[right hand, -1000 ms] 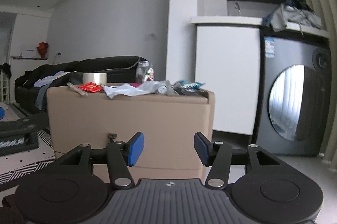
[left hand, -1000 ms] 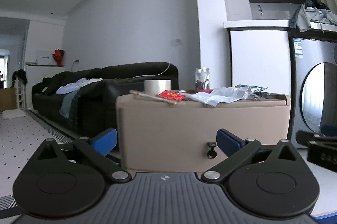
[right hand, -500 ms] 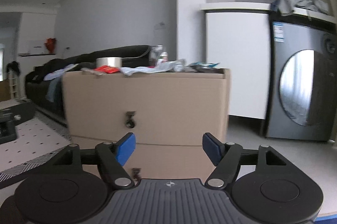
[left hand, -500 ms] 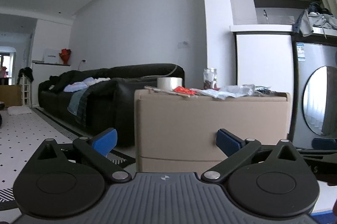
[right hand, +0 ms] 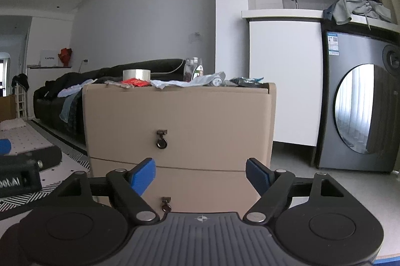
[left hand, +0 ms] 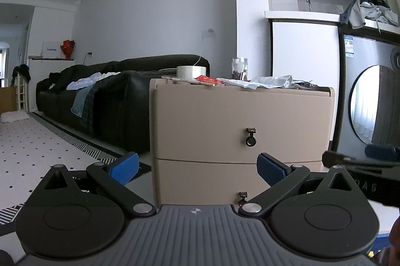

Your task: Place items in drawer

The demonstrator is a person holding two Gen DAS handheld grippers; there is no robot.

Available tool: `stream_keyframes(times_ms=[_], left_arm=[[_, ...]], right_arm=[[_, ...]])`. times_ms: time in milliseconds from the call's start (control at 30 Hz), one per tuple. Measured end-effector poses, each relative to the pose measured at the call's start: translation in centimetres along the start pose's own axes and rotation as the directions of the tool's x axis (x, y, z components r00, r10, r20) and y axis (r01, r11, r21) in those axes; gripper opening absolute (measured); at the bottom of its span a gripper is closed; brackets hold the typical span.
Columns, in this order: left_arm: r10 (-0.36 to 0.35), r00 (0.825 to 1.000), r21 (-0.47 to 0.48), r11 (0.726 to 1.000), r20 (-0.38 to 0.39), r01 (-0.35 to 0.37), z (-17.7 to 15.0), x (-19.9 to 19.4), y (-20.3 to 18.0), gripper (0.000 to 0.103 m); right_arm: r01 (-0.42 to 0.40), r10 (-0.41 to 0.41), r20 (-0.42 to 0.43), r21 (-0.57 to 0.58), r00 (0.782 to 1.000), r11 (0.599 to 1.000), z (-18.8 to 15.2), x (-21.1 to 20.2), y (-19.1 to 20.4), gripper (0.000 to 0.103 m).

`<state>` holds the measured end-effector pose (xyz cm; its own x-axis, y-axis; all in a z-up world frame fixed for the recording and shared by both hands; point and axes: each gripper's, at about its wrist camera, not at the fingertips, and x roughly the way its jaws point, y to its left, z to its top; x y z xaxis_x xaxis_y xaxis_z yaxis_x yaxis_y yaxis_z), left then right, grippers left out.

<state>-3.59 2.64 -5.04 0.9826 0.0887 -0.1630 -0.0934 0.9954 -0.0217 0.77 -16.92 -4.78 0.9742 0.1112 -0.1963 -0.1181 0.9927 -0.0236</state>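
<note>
The step in hand looks like the approach: both drawers of the beige two-drawer cabinet [right hand: 178, 115] are shut, and nothing is yet picked up. The left hand-held gripper [left hand: 197, 167] is empty with its blue pads wide apart, facing the cabinet front from a low height; the right hand-held gripper [right hand: 200, 173] is likewise spread and holds nothing, lined up roughly with the seam between the two drawer fronts. The items to be stowed lie on the cabinet's top: a roll of clear tape [right hand: 136, 73] at the left, a red packet [right hand: 135, 82] just beside it, a thin wooden stick [left hand: 187, 80] lying along the left edge, a crumpled clear plastic bag [right hand: 190, 82] in the middle, a glass jar [right hand: 193, 68] behind that, and a dark snack wrapper [right hand: 246, 81] toward the right. The upper drawer [right hand: 178, 123] carries a small dark ring pull [right hand: 161, 143] at its centre, and the lower drawer [right hand: 197, 187] has a similar pull [right hand: 166, 206], partly hidden by the gripper body in both views. As I judge it, the next move calls for opening a drawer first: one gripper must close in on a ring pull, pinch that small hanging loop squarely and draw straight back. The pull is slight and swings freely, so a careless pinch could slip off it. Only then can the things on top be lifted in.
</note>
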Motion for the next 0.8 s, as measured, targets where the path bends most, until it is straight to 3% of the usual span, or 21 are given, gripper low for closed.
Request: stream_keyframes(times_ms=[800], left_arm=[[-0.014, 1.0, 0.039, 0.999, 0.014, 0.013, -0.2, -0.1, -1.2, 0.103]], right_arm=[[-0.012, 0.011, 0.05, 0.02, 0.999, 1.0, -0.1, -1.7, -0.4, 0.084]])
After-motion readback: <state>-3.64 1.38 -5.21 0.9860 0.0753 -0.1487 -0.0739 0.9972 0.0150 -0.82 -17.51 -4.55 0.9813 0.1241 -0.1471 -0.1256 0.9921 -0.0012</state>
